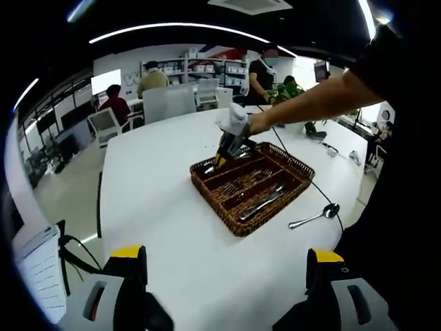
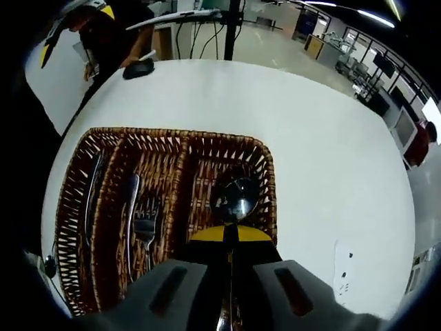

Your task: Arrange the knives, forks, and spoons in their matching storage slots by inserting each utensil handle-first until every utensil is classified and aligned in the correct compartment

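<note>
The right tool is clamped on a spoon, holding it low over the end slot of the wicker tray so it lands with its own kind. The left tool hangs back with jaws apart, free for the spoon on the table.

Bright office: ceiling strip lights glowing overhead, white chairs and shelves beyond the table, pale floor.
</note>
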